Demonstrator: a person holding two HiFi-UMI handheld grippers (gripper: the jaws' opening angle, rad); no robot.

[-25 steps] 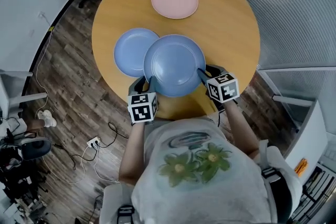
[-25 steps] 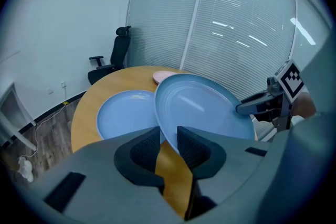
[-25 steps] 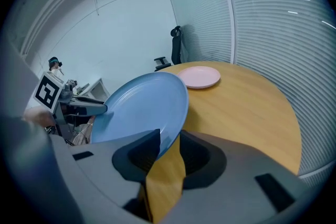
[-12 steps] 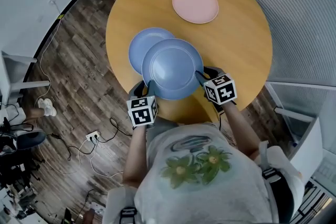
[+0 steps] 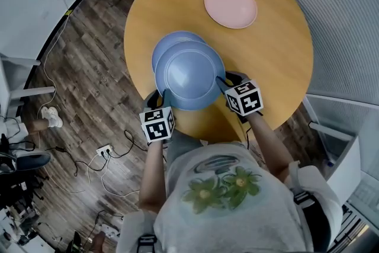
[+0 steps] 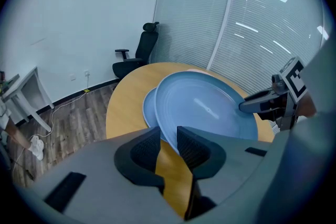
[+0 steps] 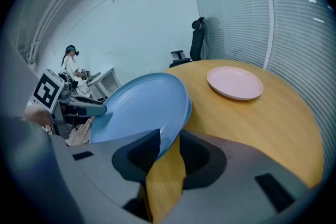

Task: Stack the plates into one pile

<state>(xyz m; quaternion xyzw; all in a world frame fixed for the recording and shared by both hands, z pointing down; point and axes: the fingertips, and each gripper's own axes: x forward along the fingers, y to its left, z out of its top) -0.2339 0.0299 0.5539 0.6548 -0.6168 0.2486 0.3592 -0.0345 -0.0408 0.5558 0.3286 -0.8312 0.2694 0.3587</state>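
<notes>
Both grippers hold one blue plate by opposite rims, just above the round wooden table. My left gripper is shut on its near-left rim, seen close in the left gripper view. My right gripper is shut on its right rim, seen close in the right gripper view. The held plate hangs tilted over a second blue plate lying on the table and hides most of it. A pink plate lies apart at the table's far right, also visible in the right gripper view.
The table's near edge lies right under the grippers. A black office chair stands beyond the table by the blinds. A person stands far back by a desk. Cables and a socket strip lie on the wooden floor at the left.
Both grippers have carried the held blue plate leftward over the other blue plate, so it now covers most of it instead of only its right part.
</notes>
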